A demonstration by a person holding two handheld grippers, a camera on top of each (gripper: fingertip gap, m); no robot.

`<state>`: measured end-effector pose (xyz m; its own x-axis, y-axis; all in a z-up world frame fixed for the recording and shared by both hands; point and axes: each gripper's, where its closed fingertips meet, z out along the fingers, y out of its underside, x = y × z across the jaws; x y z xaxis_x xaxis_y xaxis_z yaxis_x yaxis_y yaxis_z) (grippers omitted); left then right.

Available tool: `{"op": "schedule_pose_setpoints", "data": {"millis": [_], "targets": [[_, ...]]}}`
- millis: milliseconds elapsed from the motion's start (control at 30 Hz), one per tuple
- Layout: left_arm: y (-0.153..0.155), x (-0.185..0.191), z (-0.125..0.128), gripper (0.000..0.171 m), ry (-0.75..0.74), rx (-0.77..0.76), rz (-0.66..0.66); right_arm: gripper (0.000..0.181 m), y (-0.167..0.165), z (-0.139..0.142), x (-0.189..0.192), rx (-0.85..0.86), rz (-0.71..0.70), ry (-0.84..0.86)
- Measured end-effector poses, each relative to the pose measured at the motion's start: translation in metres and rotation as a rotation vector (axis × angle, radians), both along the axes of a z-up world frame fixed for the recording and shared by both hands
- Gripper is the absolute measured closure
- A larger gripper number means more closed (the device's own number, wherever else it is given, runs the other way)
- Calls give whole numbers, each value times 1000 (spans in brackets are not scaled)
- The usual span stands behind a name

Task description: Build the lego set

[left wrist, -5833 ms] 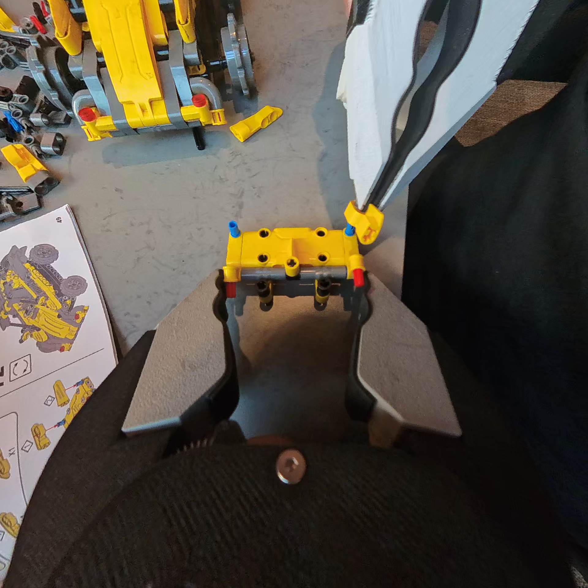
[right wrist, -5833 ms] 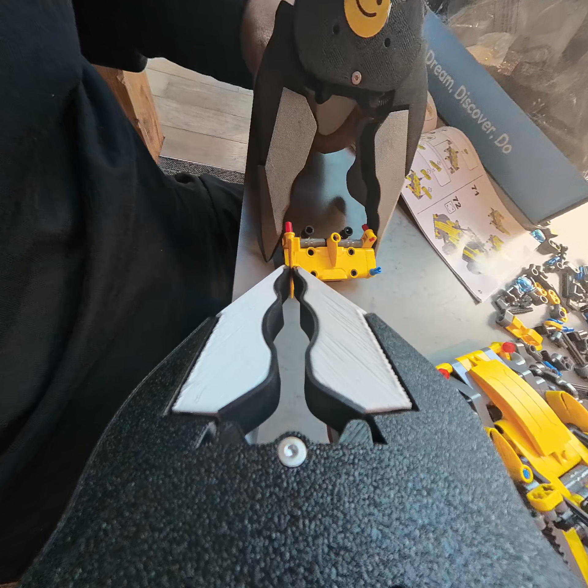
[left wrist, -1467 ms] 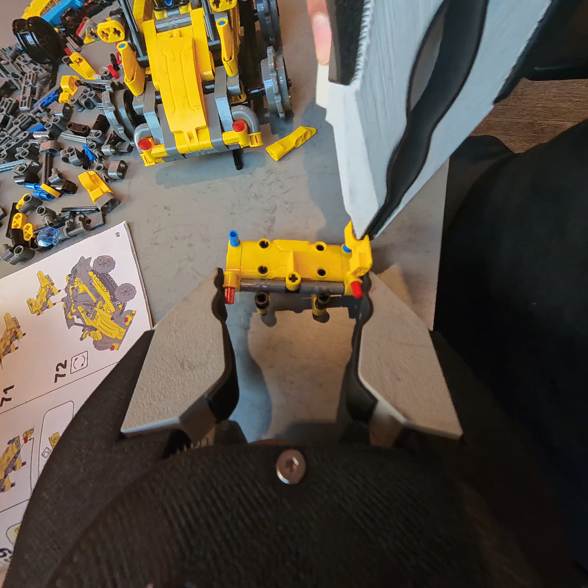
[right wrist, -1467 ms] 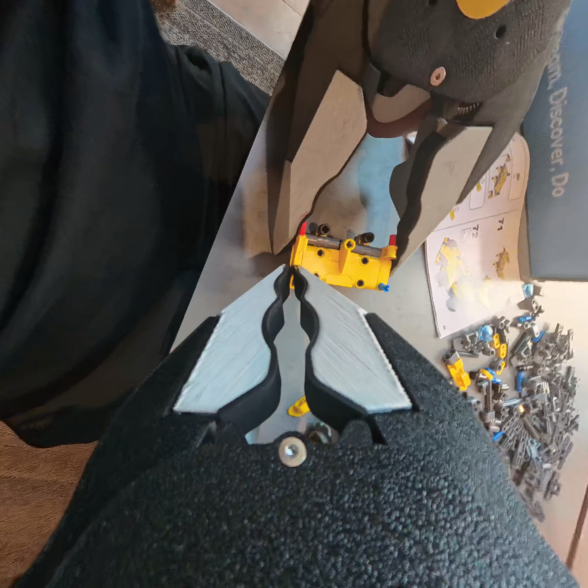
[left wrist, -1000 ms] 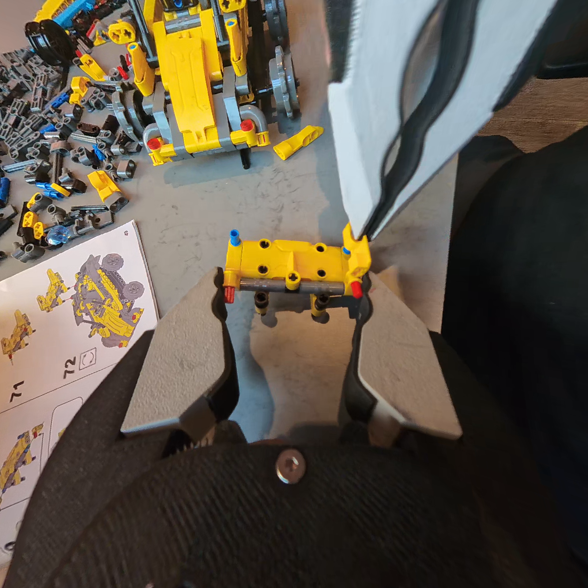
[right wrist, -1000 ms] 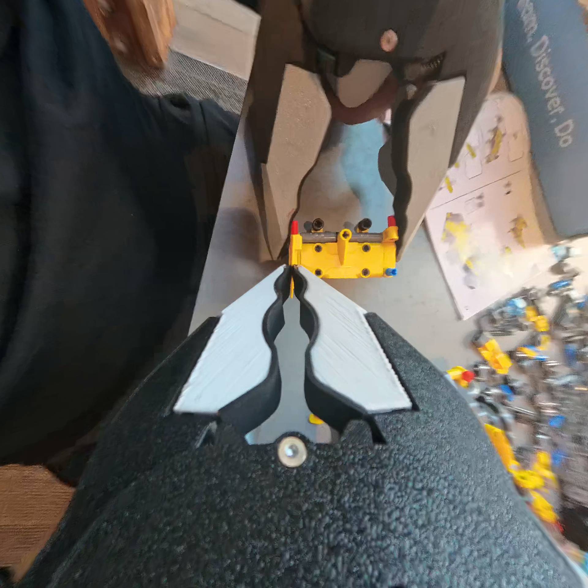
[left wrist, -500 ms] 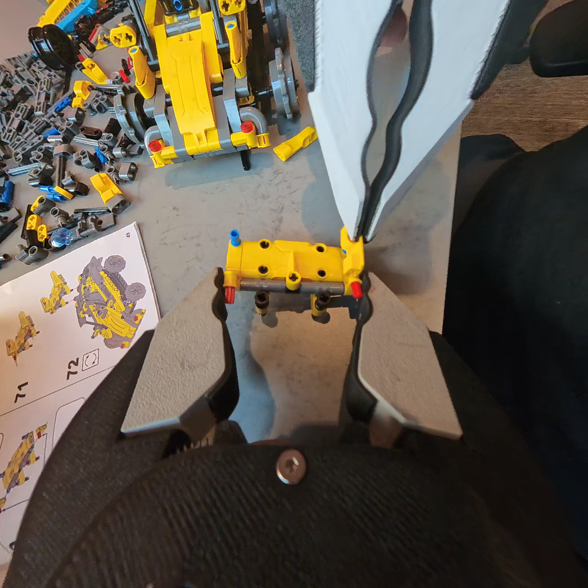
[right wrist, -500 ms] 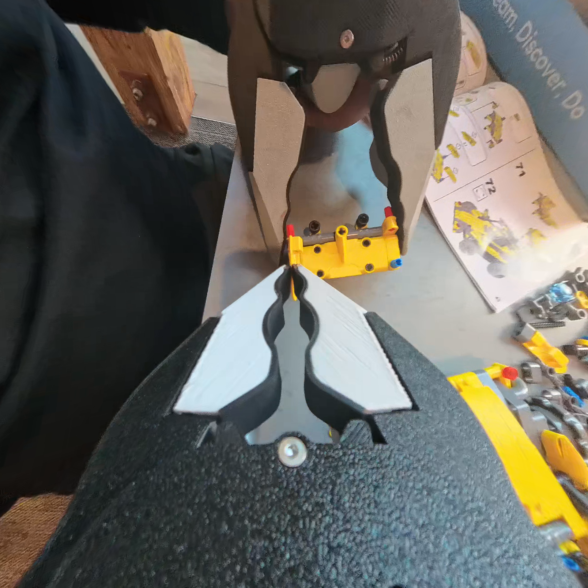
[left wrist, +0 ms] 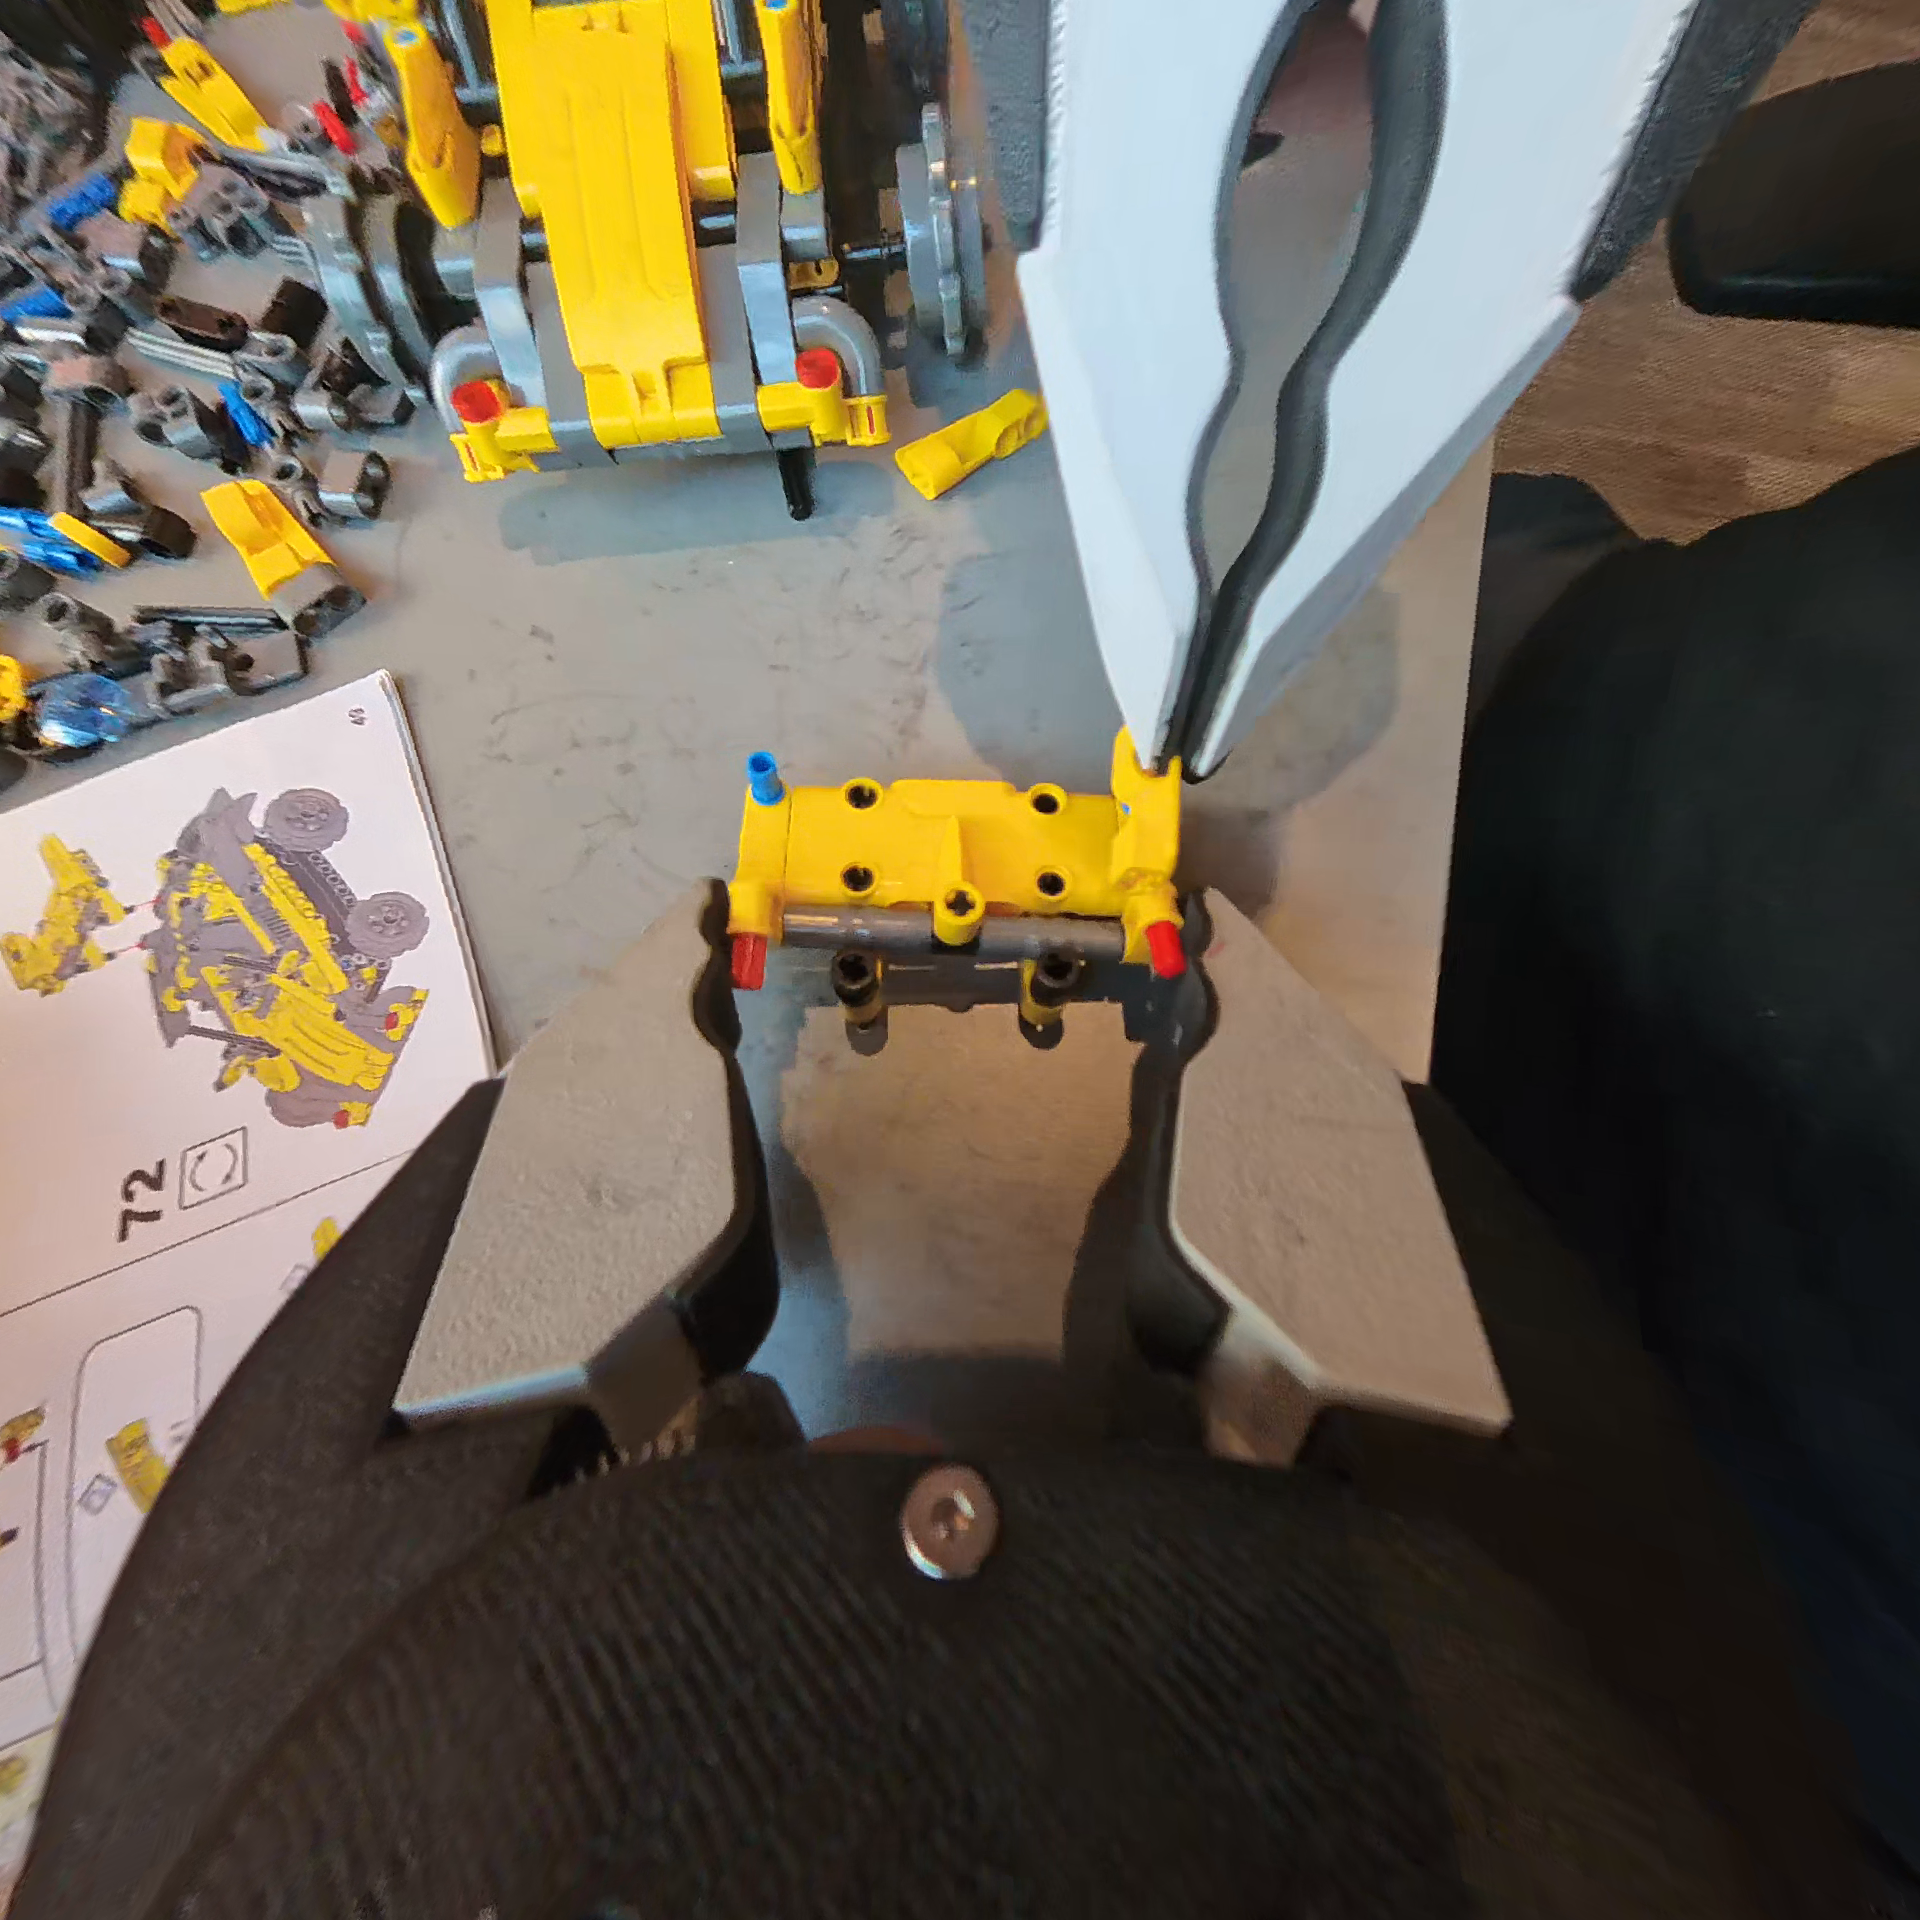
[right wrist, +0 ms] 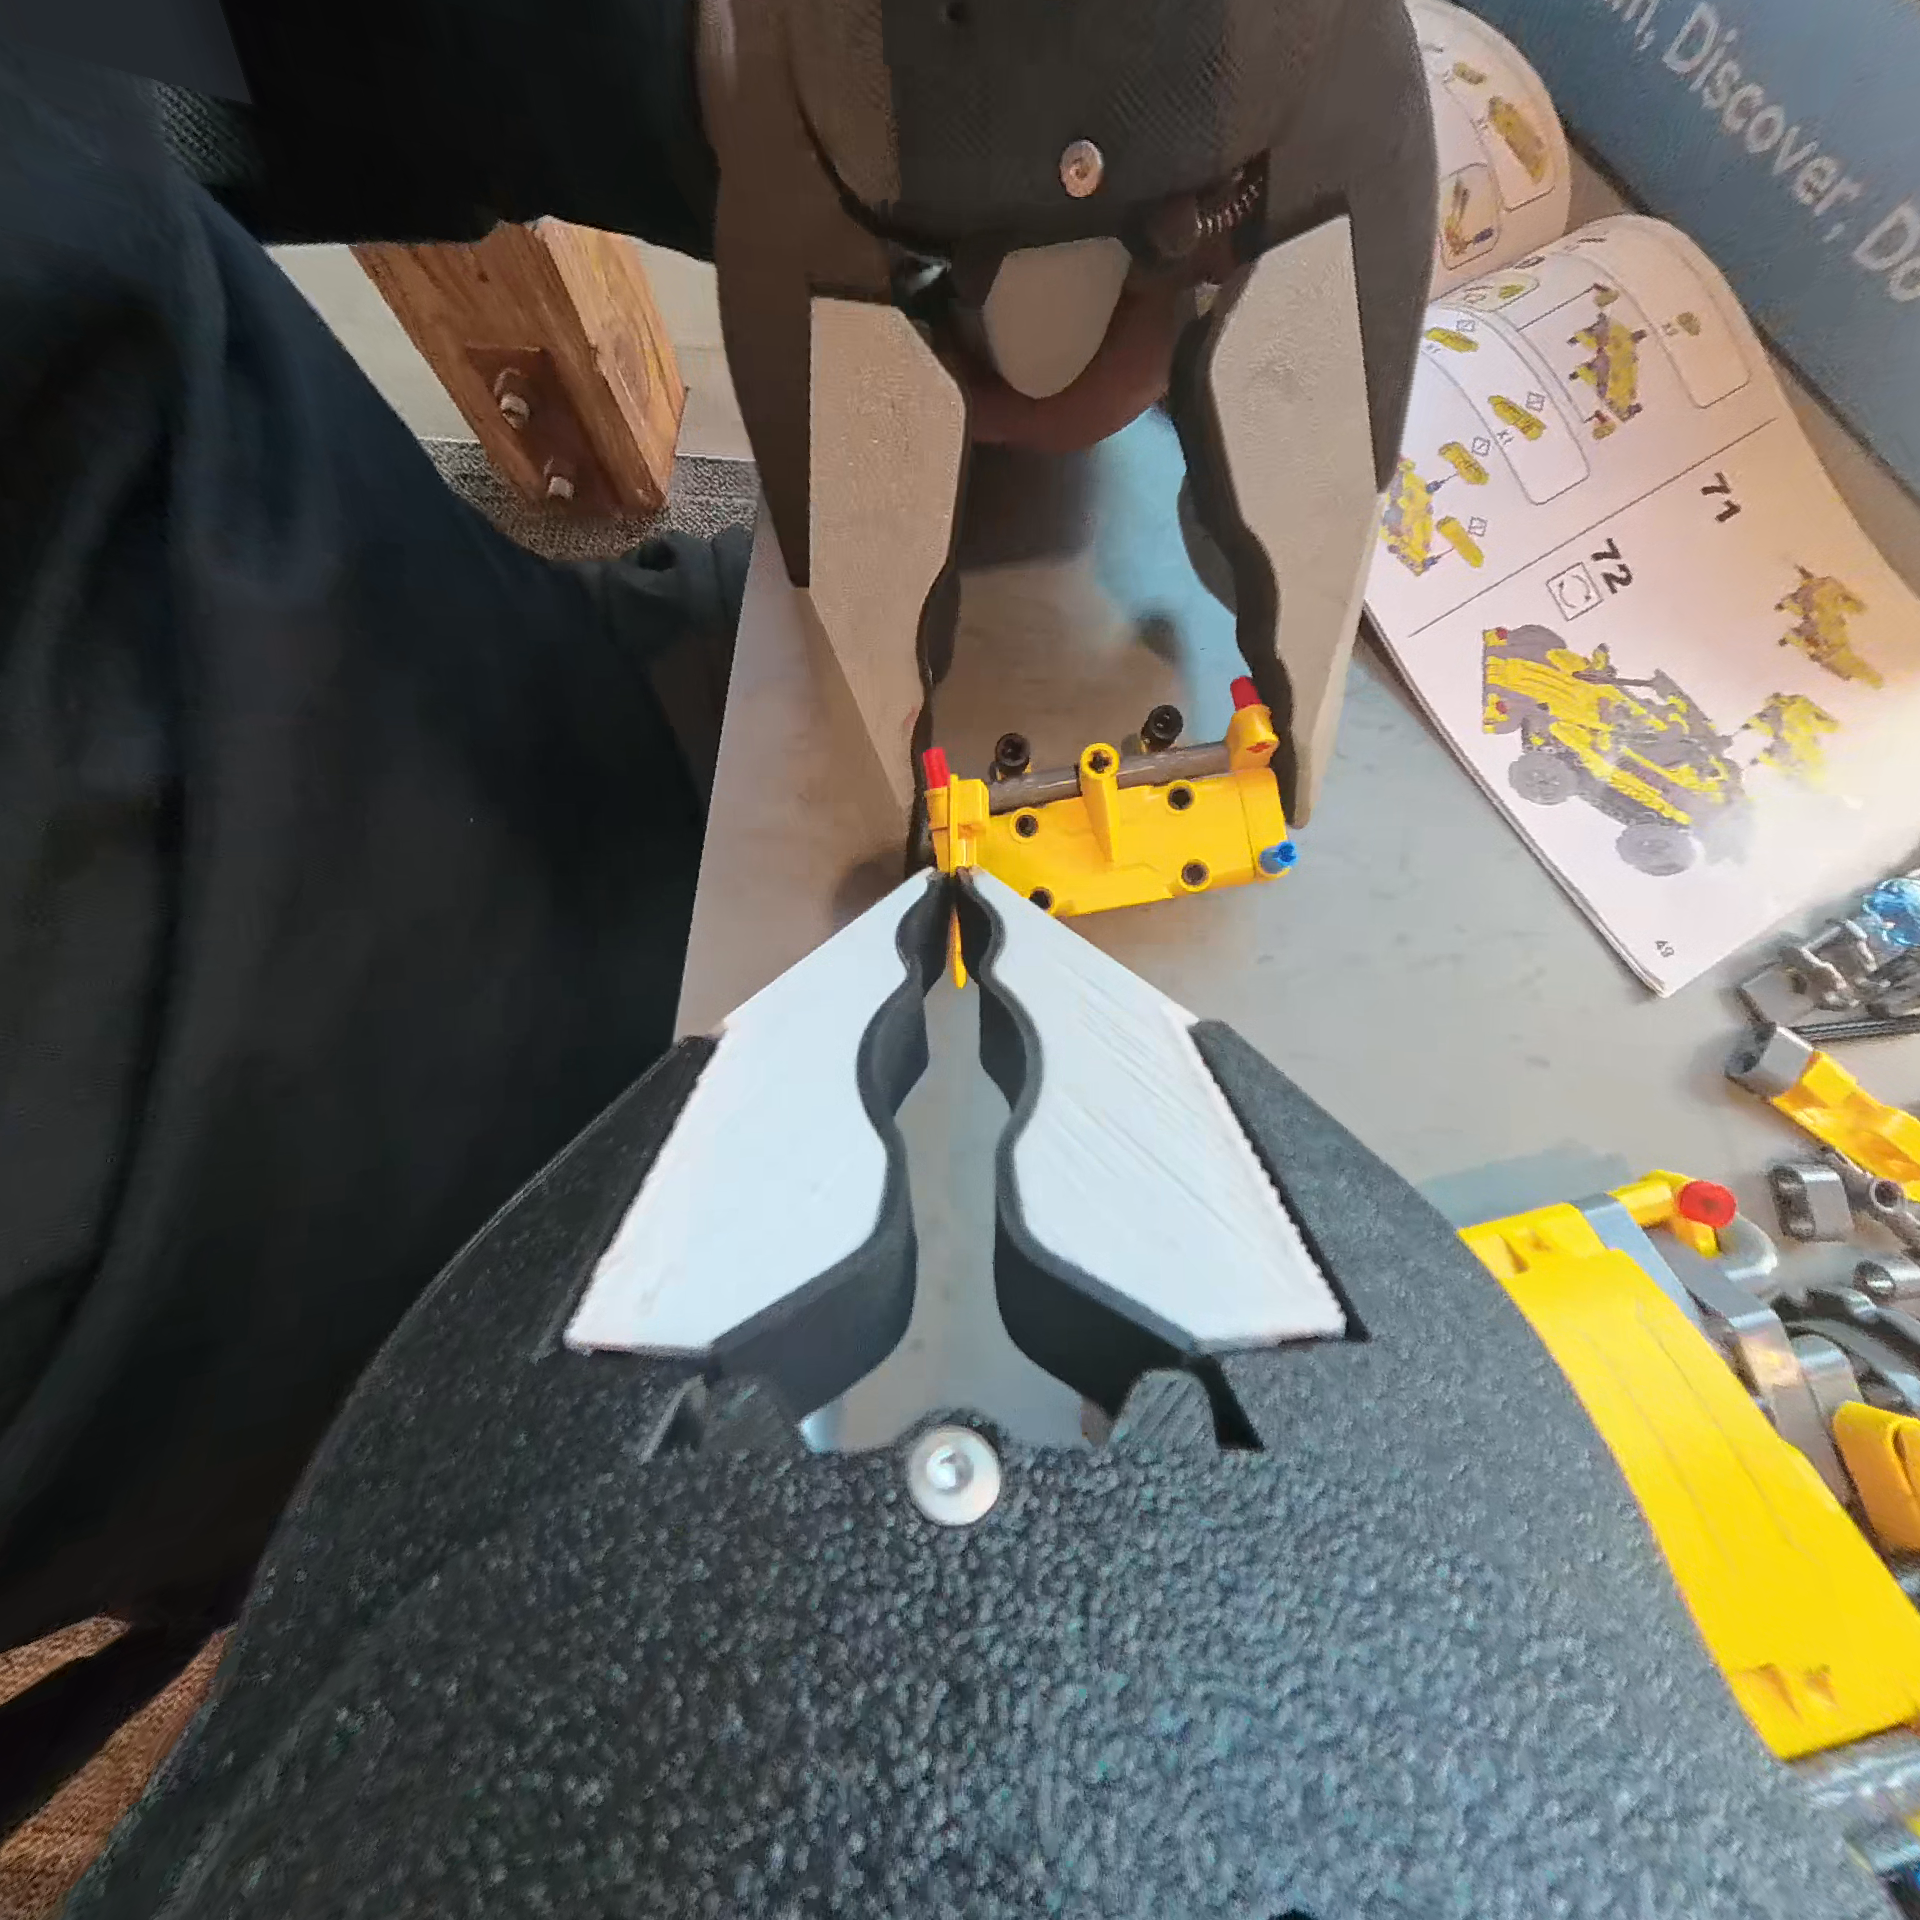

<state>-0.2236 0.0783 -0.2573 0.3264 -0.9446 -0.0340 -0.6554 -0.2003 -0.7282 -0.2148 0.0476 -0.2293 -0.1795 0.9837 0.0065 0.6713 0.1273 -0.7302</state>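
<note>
The right gripper (right wrist: 954, 883), pinching a small yellow connector (left wrist: 1143, 821), had pressed it flush onto the yellow brick subassembly (left wrist: 951, 852), clamped by the left gripper (left wrist: 951, 935) near the table (left wrist: 644, 644) edge.

My left gripper (left wrist: 956, 925) has a black ribbed housing with one silver screw in the middle, flat grey fingers (left wrist: 613, 1174) and wavy black rubber pads. My right gripper (right wrist: 951, 878) is black too but pebbly, same screw, with white ridged fingers (right wrist: 1132, 1174). I'm wearing a black top (right wrist: 260, 831).
</note>
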Motion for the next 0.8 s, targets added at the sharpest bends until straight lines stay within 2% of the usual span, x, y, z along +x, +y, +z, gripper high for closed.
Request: {"op": "schedule_pose_setpoints", "data": {"millis": [100,233,367,467,600,800], "targets": [[-1,-2,-3,88,6,-57,-7,180,0,2,0,-89,-37,7],[2,-6,2,88,-33,-60,6,180,-2,16,-1,-232,-61,77],[3,-12,4,80,-30,-70,24,180,3,24,-1,-316,-122,109],[0,-14,17,78,-70,-81,33,180,6,34,3,-412,-168,154],[-5,-11,42,105,-164,-45,28,180,10,47,8,-466,-205,230],[-31,-1,33,141,-92,19,-39,180,1,43,11,-413,-206,253]]}}
